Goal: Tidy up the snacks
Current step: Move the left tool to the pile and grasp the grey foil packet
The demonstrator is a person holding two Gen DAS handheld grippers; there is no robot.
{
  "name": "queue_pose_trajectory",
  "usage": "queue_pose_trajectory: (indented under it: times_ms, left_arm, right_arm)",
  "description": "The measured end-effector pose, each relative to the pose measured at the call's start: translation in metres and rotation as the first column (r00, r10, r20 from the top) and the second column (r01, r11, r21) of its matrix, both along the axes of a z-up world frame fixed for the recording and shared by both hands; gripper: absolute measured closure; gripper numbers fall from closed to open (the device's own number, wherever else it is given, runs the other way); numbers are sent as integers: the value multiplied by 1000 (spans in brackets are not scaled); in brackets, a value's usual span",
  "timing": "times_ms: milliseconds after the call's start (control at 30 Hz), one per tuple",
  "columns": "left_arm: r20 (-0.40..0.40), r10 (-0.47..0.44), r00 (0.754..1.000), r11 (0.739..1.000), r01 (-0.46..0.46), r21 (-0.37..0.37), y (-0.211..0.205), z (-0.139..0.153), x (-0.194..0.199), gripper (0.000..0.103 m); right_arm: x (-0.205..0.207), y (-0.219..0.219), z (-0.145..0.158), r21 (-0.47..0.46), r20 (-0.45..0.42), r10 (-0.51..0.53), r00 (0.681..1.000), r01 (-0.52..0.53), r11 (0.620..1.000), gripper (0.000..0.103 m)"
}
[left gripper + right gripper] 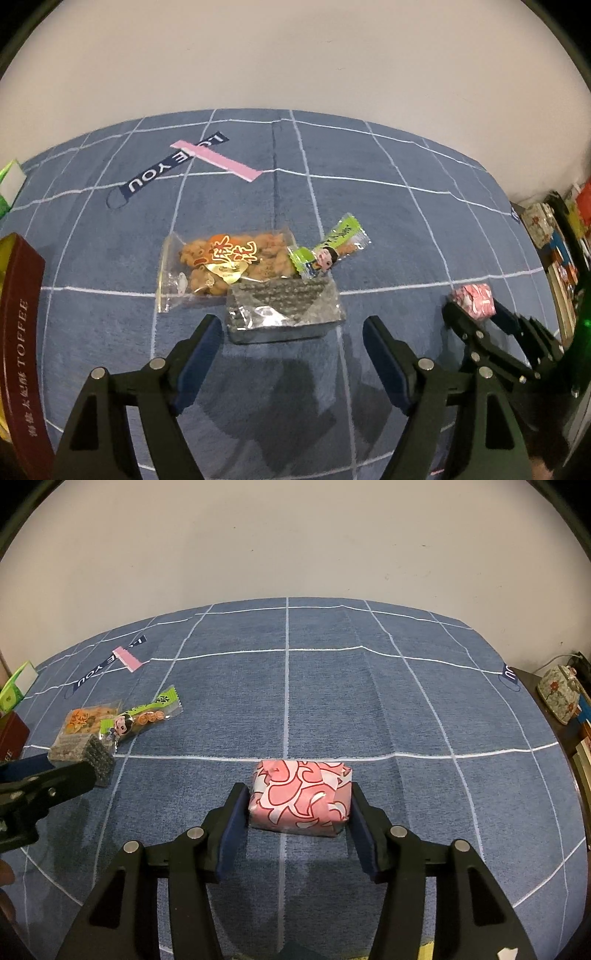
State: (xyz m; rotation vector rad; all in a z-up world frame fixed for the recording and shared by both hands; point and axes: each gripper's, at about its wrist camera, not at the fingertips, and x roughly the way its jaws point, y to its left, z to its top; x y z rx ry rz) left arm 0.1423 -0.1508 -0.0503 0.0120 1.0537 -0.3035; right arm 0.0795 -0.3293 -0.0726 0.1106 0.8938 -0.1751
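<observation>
A pink and white wrapped snack block [300, 798] lies on the blue checked cloth between the two fingers of my right gripper [297, 805], which close on its sides; it also shows in the left wrist view [474, 298]. My left gripper [291, 332] is open, just in front of a clear pack of dark seaweed-like snack [282, 308]. Behind that pack lie a clear bag of orange fried snacks [225, 264] and a green snack stick packet [328, 247]. The same pile shows at the left of the right wrist view [110, 727].
A dark red toffee box [22, 350] stands at the left edge. A green and white carton [18, 686] sits at the far left. A pink strip [218, 159] lies near the cloth's back. Shelves with boxes [554, 236] stand to the right. A wall runs behind the table.
</observation>
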Motion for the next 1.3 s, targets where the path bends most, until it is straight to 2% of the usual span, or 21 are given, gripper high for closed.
queue_pose_trajectory:
  times_ms: [267, 367, 433, 500, 567, 1300]
  left_arm:
    - [-36, 82, 996, 997, -82, 17, 3, -9, 13, 22]
    - [-21, 90, 996, 995, -89, 45, 0, -7, 11, 22]
    - [-9, 88, 996, 994, -87, 65, -2, -6, 10, 25]
    - [-16, 70, 997, 997, -70, 44, -4, -5, 10, 38]
    - [-16, 63, 998, 997, -62, 52, -5, -5, 7, 40]
    - [-19, 0, 1000, 999, 1, 48, 0, 14, -26, 41]
  right_arm:
    - [0, 1, -1, -1, -1, 1, 1000, -1, 1000, 51]
    - [0, 1, -1, -2, -1, 1, 1000, -1, 1000, 51]
    - [0, 1, -1, -2, -1, 1, 1000, -1, 1000, 51]
    - [0, 1, -1, -2, -1, 1, 1000, -1, 1000, 51]
    - [0, 1, -1, -2, -1, 0, 1000, 0, 1000, 51]
    - [0, 1, -1, -1, -2, 0, 1000, 0, 1000, 51]
